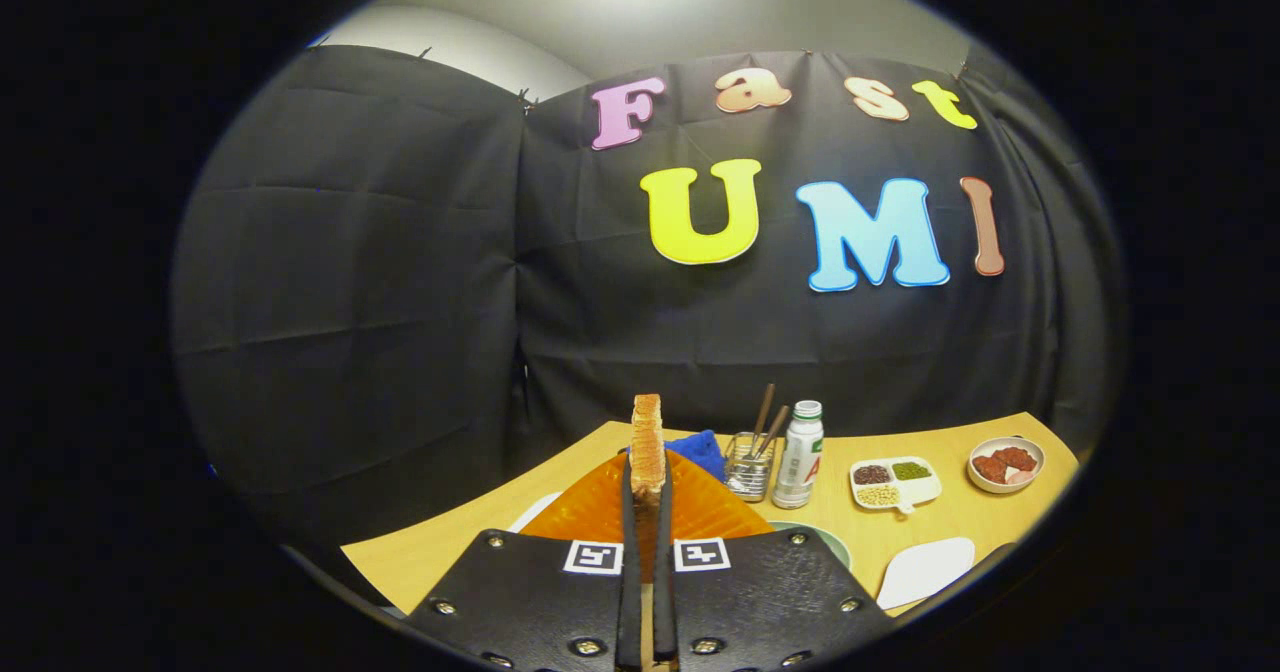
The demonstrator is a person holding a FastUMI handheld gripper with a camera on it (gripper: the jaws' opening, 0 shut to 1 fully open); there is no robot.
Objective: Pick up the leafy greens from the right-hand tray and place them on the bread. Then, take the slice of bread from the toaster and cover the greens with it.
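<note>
A slice of toasted bread [647, 444] stands on edge between my two fingers, and my gripper [647, 492] is shut on it. The slice is held up above the wooden table [960, 522], its upper half rising past the fingertips. Just beyond the fingers lies an orange ribbed plate [590, 507]. A green rim [832, 540] peeks out at the right of the gripper body; what it holds is hidden. The toaster, the greens and the other bread are hidden from me.
Beyond the plate lie a blue cloth [700, 447], a wire holder with chopsticks [750, 464] and a white bottle [800, 454]. Further right sit a divided dish of beans [893, 482], a bowl of reddish food [1005, 463] and a white board [925, 572].
</note>
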